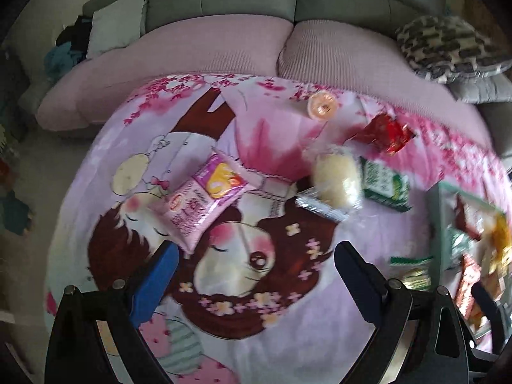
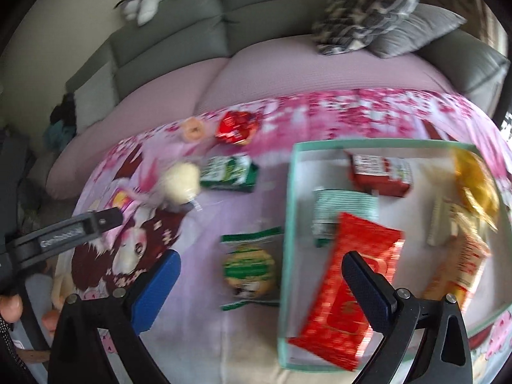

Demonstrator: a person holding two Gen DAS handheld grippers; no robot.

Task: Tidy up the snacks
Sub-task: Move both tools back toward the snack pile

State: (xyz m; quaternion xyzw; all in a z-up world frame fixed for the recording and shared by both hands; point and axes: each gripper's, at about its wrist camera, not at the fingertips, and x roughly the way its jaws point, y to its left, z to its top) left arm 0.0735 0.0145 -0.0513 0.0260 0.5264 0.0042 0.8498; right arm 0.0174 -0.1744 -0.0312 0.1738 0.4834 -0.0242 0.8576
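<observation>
Mint-green and shallow, the sorting tray (image 2: 288, 211) is the landmark here. Inside it lie a long red wrapper (image 2: 348, 291), a white-and-green packet (image 2: 345, 204), a red box (image 2: 380, 172) and gold-wrapped sweets (image 2: 476, 185). Just beside its near wall, on the cartoon blanket (image 1: 288, 336), waits a green round-biscuit pack (image 2: 249, 268); farther off lie a green packet (image 2: 230, 172), a pale bun in clear wrap (image 1: 336, 179), a red pouch (image 1: 384, 134), an orange jelly cup (image 1: 323, 106) and, farthest away, a pink packet (image 1: 204, 198).

The right gripper (image 2: 259, 278) hangs spread wide, holding nothing, astride the tray wall. The left gripper (image 1: 256, 262) is likewise spread and empty, near the pink packet.

Both views are blurred, so I judge it best to steady first, then close squarely across a pack's middle rather than on its crimped edge, lift clear of the tray wall, and release low.
</observation>
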